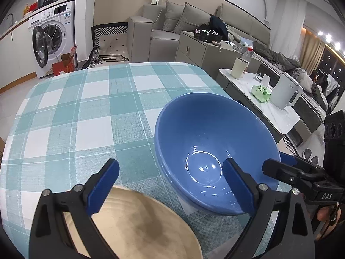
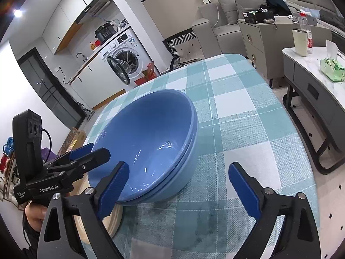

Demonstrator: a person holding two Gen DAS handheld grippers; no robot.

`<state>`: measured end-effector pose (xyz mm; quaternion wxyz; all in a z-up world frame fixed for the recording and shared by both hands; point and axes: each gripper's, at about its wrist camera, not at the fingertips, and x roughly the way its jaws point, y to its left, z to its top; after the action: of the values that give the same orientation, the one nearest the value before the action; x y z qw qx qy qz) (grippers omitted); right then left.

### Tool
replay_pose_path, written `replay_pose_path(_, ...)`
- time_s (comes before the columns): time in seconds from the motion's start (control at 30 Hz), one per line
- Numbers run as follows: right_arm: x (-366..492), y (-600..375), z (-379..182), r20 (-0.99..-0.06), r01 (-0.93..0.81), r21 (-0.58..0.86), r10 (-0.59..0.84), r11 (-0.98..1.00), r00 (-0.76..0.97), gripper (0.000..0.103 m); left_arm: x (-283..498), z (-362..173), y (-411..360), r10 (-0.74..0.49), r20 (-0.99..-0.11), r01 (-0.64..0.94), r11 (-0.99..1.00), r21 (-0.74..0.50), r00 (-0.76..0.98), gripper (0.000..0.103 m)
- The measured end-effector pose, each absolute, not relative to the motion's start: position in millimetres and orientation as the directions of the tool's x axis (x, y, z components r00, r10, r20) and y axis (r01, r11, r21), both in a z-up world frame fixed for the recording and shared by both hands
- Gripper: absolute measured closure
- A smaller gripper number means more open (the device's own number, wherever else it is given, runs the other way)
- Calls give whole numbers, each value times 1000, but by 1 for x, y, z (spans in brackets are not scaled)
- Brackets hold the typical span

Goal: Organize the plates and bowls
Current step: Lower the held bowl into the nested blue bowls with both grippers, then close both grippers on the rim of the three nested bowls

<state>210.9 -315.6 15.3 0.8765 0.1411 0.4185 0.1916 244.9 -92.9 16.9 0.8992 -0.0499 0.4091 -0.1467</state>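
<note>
Two blue bowls (image 1: 207,138), one nested in the other (image 2: 148,142), stand on the teal checked tablecloth (image 1: 86,112). A beige plate (image 1: 138,222) lies in front of them at the near edge. My left gripper (image 1: 172,172) is open above the plate, and its right finger (image 1: 237,185) overlaps the near side of the bowls. My right gripper (image 2: 179,172) is also open. Its left finger (image 2: 114,185) stands at the bowls' near rim and its right finger (image 2: 243,187) is over bare cloth, so the bowls' near wall lies between the jaws, untouched by the pads.
A low white side table (image 1: 278,116) with a kettle (image 1: 286,92), a cup (image 1: 238,68) and a green tissue pack (image 1: 261,92) stands right of the table. Grey cabinets (image 2: 256,41), a sofa (image 1: 168,19) and a washing machine (image 1: 51,41) are beyond the far edge.
</note>
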Motion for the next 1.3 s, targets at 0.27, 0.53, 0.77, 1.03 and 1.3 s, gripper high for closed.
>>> replay_pose_path(0.27,212,-316,13,-681,-209,418,457,884,572,20,248,13,-92,-320,-730,220,947,-234,604,26)
replay_pose_path(0.53,214,-314,8,-673,-208,449,482,869,562,23,248,9,-93,-348,-731,237,937,-255,587,53)
replay_pose_path(0.77,211,-311,9,-655,-229,457,499,860,567,35,247,10,-99,-349,-734,256,936,-242,583,66)
replay_pose_path(1.03,212,-307,10,-645,-247,462,514,852,565,45,246,11,-100,-339,-736,253,940,-231,586,66)
replay_pose_path(1.3,208,-300,13,-656,-259,419,488,870,576,47,244,11,-105,-304,-745,251,950,-187,595,67)
